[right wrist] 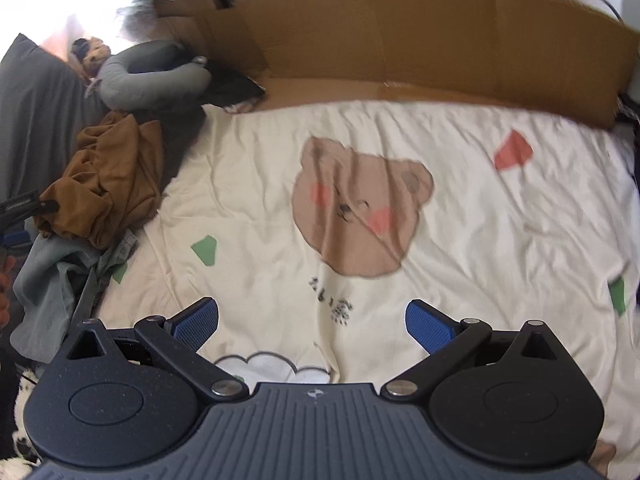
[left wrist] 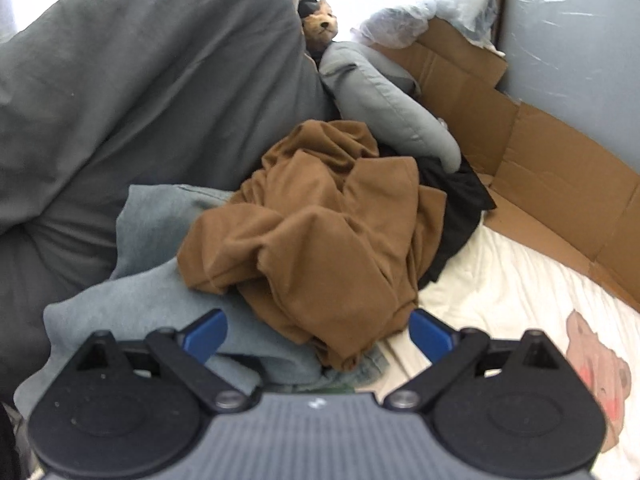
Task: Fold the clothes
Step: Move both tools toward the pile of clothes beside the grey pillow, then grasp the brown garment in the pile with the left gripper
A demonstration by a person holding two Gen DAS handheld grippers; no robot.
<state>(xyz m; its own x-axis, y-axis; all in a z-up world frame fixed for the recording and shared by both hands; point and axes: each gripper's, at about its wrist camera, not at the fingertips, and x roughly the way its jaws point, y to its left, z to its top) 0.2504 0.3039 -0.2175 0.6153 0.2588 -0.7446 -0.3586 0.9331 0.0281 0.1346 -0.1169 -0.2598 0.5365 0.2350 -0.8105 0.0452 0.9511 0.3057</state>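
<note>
Cardboard [right wrist: 420, 32] edges cream bear-print bedsheet [right wrist: 460, 240]

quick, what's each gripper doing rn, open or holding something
Left gripper: open, holding nothing, fingers spread in front of the brown garment.
Right gripper: open, holding nothing, over the bear-print sheet.

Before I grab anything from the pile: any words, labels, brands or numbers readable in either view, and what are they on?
Dark printed characters under the brown bear face on the cream bedsheet: blurred, unreadable.
Small white emblem on the left gripper's grey ribbed body: a mark, not text.
Small round emblem on the right gripper's grey ribbed body: a mark, not text.
Crumpled brown garment, grey-blue garment, brown cardboard panels: no text visible.
</note>
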